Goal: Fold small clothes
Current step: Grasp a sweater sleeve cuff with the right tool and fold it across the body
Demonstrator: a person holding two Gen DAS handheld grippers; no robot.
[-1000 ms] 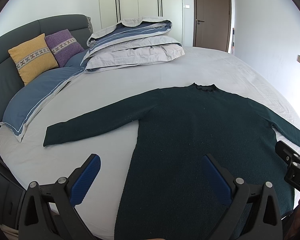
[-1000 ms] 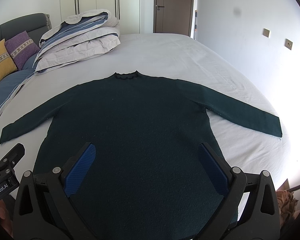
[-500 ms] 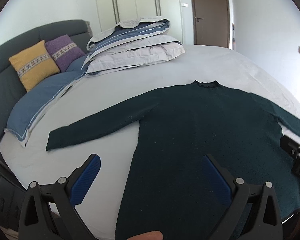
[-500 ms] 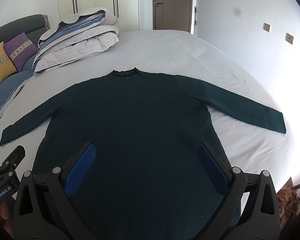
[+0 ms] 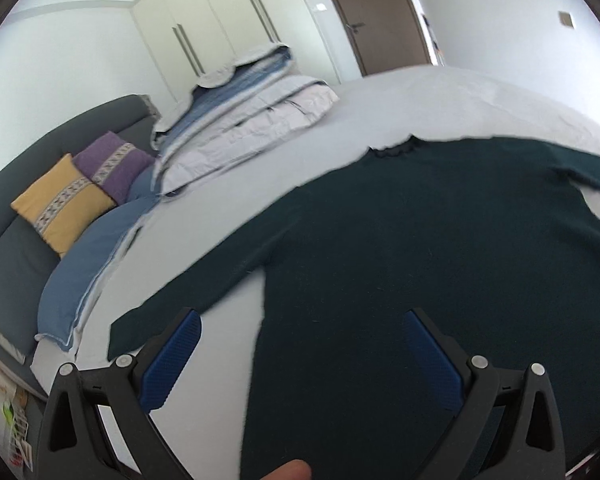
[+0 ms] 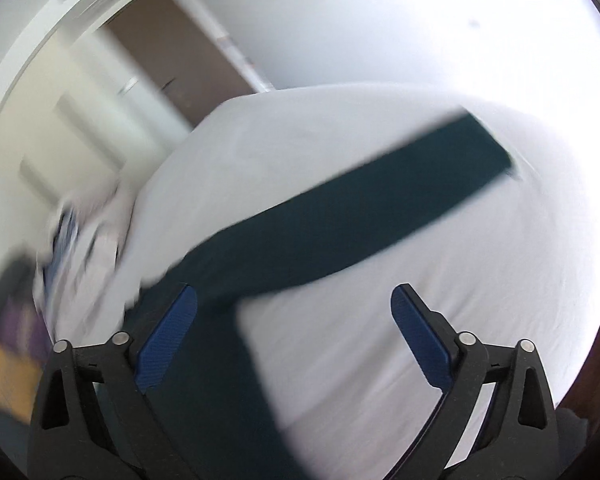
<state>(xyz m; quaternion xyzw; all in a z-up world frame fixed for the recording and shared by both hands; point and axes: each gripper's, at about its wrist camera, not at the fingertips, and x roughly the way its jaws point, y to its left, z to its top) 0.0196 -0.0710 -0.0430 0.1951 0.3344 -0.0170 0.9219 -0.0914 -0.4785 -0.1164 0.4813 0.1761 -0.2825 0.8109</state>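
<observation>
1. Two views, left wrist first. The dark green sweater (image 5: 400, 240) lies flat and face up on the bed (image 5: 460, 96), collar toward 12 o'clock and hem toward 6 o'clock, so the body's long axis runs 12 to 6.
2. Its left sleeve (image 5: 204, 280) stretches from the shoulder out toward 8 o'clock, and the cuff ends just beside the left pad of the left gripper (image 5: 300, 356).
3. That gripper is spread wide with nothing between its pads. It hovers over the sweater's left side edge, with bare sheet under the left pad and knit under the right one.
4. Off at 10 o'clock sit the cushions (image 5: 80, 196) and the folded duvet (image 5: 244, 120), well apart from the sweater.
5. Right wrist view, heavily blurred. The right sleeve (image 6: 360, 216) runs from about 7 o'clock, near the right gripper (image 6: 296, 332), out to its cuff near 2 o'clock.
6. The right gripper's jaws are closing from a wide spread. Only sheet shows between them, and the armpit of the sweater lies just off the left pad.
7. As I judge it, each hand is nearest its own sleeve. The left hand is close to a cuff, while the right must travel along the sleeve toward 2 o'clock before it can fold inward.
</observation>
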